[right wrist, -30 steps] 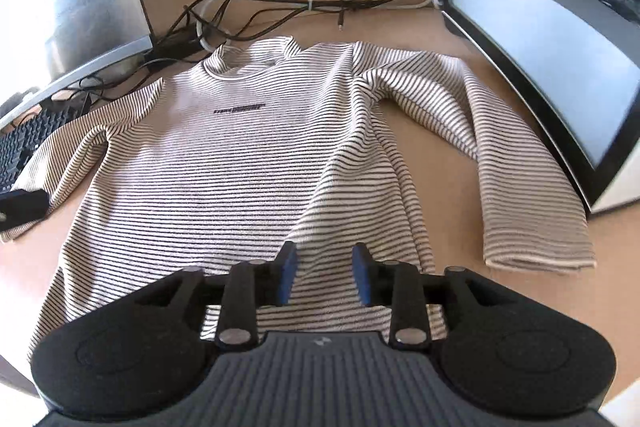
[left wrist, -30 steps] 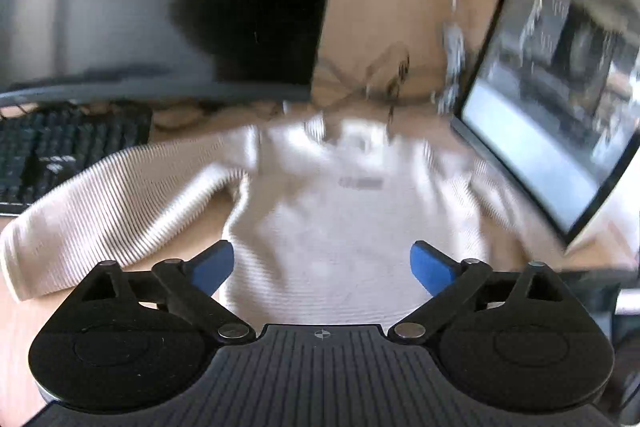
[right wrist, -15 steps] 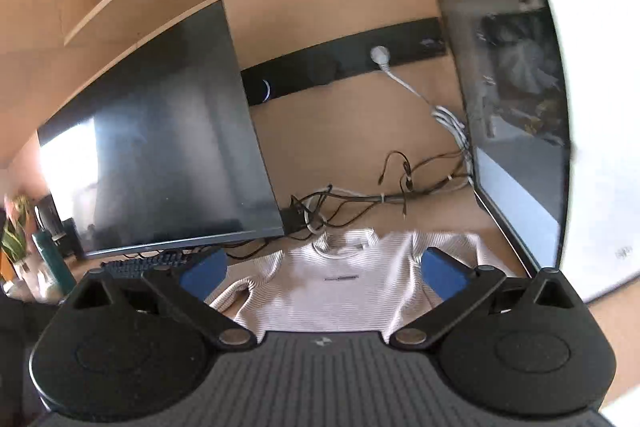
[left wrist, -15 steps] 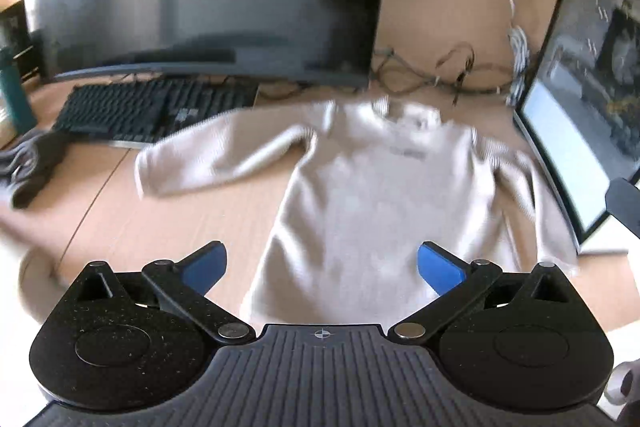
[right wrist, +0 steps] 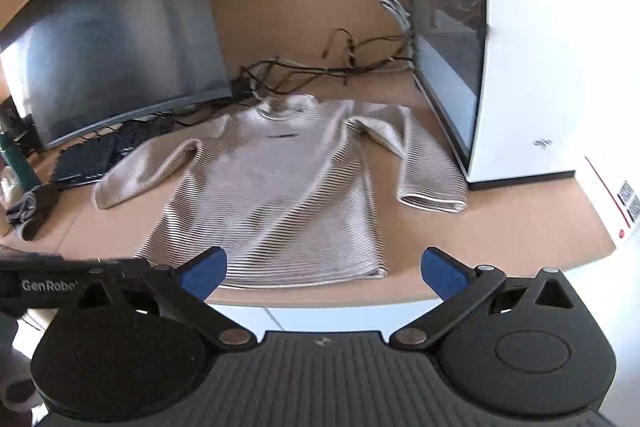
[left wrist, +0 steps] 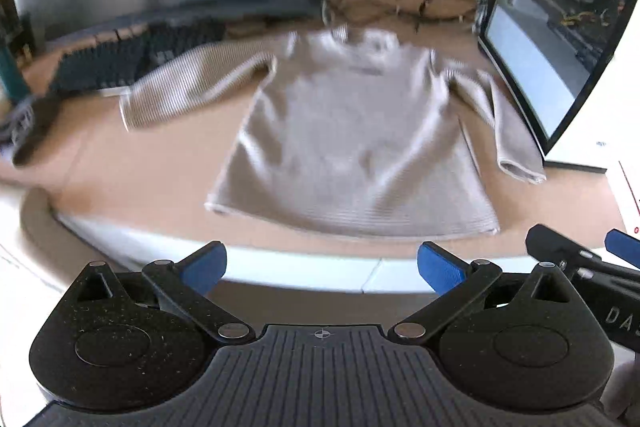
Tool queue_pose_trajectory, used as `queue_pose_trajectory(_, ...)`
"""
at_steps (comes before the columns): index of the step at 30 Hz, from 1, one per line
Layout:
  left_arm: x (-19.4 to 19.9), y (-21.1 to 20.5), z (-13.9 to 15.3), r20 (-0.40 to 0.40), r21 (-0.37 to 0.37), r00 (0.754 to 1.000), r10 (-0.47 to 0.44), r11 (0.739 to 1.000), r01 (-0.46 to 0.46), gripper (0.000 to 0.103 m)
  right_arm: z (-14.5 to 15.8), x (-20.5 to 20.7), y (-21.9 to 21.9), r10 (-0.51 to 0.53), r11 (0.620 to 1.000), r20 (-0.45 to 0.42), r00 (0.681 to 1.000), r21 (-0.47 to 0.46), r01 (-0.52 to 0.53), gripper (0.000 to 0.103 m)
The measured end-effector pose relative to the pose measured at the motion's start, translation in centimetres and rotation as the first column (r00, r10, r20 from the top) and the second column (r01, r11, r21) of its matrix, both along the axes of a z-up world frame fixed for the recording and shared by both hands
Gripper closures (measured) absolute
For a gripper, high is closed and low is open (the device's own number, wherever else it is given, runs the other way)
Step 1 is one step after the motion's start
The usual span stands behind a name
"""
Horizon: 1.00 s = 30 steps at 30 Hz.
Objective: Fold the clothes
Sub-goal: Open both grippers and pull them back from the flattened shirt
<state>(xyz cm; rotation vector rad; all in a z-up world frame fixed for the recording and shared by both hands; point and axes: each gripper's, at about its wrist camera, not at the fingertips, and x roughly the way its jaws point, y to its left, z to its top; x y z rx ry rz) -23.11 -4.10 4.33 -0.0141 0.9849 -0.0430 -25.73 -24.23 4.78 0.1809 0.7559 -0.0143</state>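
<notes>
**Right wrist view: striped top spread flat, both grippers empty**

The striped long-sleeved top (right wrist: 276, 187) lies face up on the wooden desk (right wrist: 500, 223), between the monitor (right wrist: 116, 47) and the white computer case (right wrist: 552, 67). Both sleeves are spread out (its stripes blur in the left view). The right gripper (right wrist: 323, 271) and left gripper (left wrist: 322, 267) hang before the desk edge, jaws wide apart, touching nothing. The top's collar points toward the cables (right wrist: 320, 67), hem toward the grippers.

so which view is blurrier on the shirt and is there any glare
Left wrist view: the striped shirt is smeared by motion, stripes mostly lost. Right wrist view: sharper, stripes readable, slight blur; the dark monitor carries a pale sheen, and the white computer case looks washed out.
</notes>
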Motion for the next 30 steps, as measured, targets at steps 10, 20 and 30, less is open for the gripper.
queue_pose_trajectory(10, 0.1, 0.0, -2.0, -0.061, -0.005, 0.998, -0.015, 1.0, 0.014, 0.0, -2.2, 1.0, -1.0, 0.017, 0.999, -0.116, 0.993, 0.035, -0.013, 0.0)
queue_pose_trajectory(20, -0.1, 0.6, -1.9, -0.047, 0.01, 0.999, 0.014, 1.0, -0.013, 0.0, -3.2, 1.5, -0.4, 0.048, 0.998, -0.138, 0.989, 0.038, -0.043, 0.0)
queue_pose_trajectory(30, -0.2, 0.8, -1.7, -0.042, 0.019, 0.999, 0.022, 1.0, -0.021, 0.0, -3.4, 1.8, 0.0, 0.059, 0.998, -0.141, 0.988, 0.023, -0.056, 0.0)
